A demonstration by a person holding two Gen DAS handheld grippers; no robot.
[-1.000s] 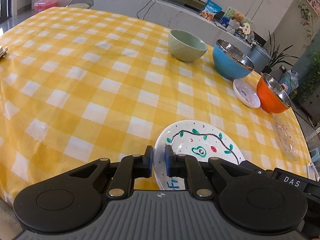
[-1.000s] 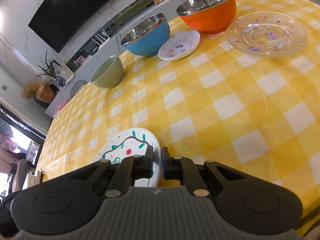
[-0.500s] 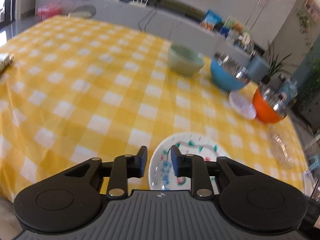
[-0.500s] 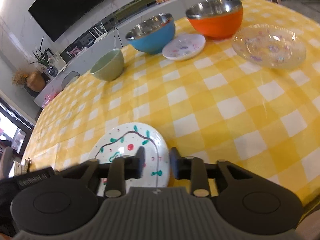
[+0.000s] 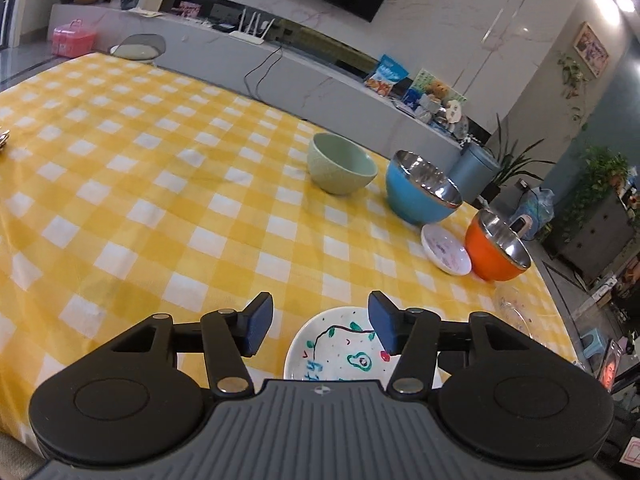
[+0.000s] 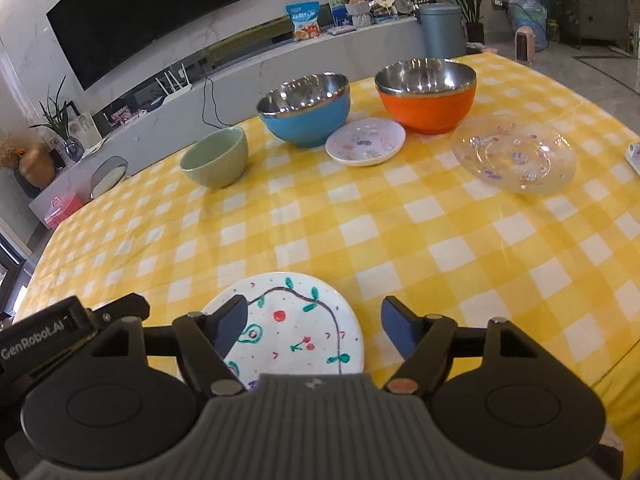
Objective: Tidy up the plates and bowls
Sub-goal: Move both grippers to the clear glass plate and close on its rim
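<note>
White painted plate (image 5: 336,350) lies flat on the checked tablecloth (image 5: 160,208) in the left view, and the left gripper (image 5: 320,330), pinched shut a second ago, now gapes wide above it (so it's let go). Right view: right gripper (image 6: 312,330) has spread open too, plate (image 6: 292,324) beneath, touching neither; stacking comes next, I'd guess.

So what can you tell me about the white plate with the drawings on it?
The white plate is round, shallow and looks ceramic. It has a dark vine line with green leaves, red cherries and an avocado drawn on it. It lies flat on the yellow checked tablecloth near the table's front edge, apart from the other dishes. Both hand-held grippers are open above it; I cannot tell whether either touches it.
</note>
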